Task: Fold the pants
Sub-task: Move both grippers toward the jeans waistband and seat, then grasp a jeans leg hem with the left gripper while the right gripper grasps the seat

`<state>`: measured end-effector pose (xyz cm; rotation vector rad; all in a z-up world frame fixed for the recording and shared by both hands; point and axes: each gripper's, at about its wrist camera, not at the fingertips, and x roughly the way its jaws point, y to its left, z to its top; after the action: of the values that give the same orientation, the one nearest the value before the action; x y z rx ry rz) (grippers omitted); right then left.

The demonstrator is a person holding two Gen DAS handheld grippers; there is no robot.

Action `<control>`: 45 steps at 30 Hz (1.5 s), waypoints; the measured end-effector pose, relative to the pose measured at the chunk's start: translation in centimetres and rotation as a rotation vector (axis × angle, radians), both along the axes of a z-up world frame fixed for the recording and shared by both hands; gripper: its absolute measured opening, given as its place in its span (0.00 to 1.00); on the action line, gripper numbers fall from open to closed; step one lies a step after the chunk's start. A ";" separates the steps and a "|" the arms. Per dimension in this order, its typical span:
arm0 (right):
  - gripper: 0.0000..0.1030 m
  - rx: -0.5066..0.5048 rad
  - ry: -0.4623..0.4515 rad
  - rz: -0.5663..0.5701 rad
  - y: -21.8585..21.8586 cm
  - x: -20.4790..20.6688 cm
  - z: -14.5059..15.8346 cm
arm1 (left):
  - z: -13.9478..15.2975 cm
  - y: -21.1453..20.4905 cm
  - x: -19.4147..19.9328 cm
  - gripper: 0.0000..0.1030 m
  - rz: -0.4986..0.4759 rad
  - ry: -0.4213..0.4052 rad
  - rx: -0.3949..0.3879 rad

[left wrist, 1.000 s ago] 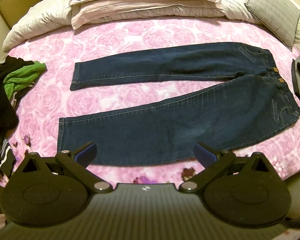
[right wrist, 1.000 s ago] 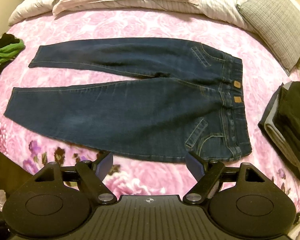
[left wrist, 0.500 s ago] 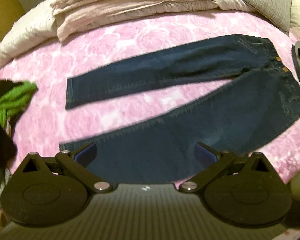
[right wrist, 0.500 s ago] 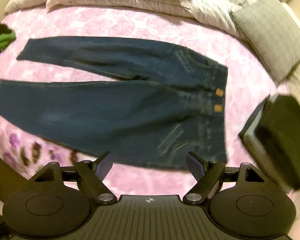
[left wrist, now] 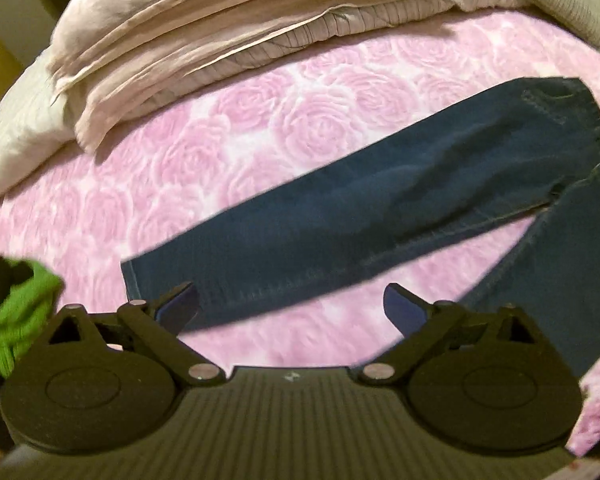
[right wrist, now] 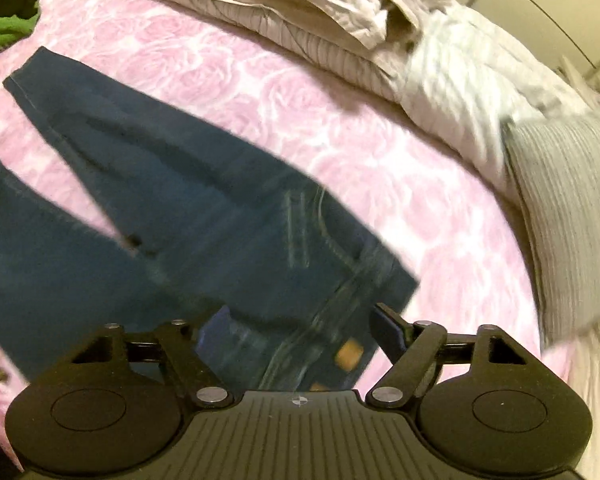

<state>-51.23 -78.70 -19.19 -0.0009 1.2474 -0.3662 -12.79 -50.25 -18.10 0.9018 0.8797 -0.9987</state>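
Both grippers, left gripper (left wrist: 290,306) and right gripper (right wrist: 298,326), are spread, gripping nothing. One pair of jeans (left wrist: 380,216) lies flat on the pink bedspread (left wrist: 300,128).

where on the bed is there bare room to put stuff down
Bare pink bedspread lies between the jeans and the folded bedding, plus a wedge between the two legs. It is crowded by the green garment and grey pillow.

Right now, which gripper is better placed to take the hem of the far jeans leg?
Left. The left gripper, open, faces the far leg's hem on the jeans. The right gripper, also open, hovers over the waistband.
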 end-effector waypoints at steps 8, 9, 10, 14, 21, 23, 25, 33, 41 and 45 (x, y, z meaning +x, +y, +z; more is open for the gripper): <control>0.55 0.038 0.037 0.105 -6.3 5.2 -5.4 | -4.9 -4.2 8.9 0.77 -0.101 0.006 0.055; 0.53 0.041 0.047 0.122 -6.8 5.7 -6.3 | -6.0 -4.6 10.1 0.74 -0.128 0.010 0.075; 0.51 0.040 0.053 0.130 -7.3 6.2 -6.8 | -7.1 -5.0 11.2 0.69 -0.158 0.016 0.096; 0.44 0.037 0.090 0.148 -8.7 8.2 -9.8 | -11.1 -6.6 15.5 0.55 -0.279 0.037 0.171; 0.43 0.027 0.129 0.160 -9.9 11.0 -12.9 | -16.7 -7.5 20.7 0.50 -0.429 0.112 0.307; 0.43 0.035 0.131 0.144 -10.3 11.3 -13.5 | -17.3 -7.6 21.7 0.50 -0.459 0.171 0.305; 0.43 0.045 0.130 0.131 -10.7 11.6 -13.9 | -17.5 -7.8 22.4 0.48 -0.480 0.218 0.319; 0.43 0.071 0.143 0.141 -11.4 12.3 -14.6 | -17.4 -8.2 21.8 0.07 -0.651 0.254 0.428; 0.44 0.077 0.146 0.171 -12.6 11.0 -13.8 | -13.2 -4.6 18.2 0.04 -0.658 0.044 0.336; 0.44 0.091 0.151 0.235 -13.4 10.3 -13.3 | -10.6 -2.6 15.3 0.04 -0.638 -0.064 0.266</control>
<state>-40.90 -92.09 -32.52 -0.0986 1.3959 -0.1068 2.55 -52.83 -28.73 1.4869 0.6879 -1.4038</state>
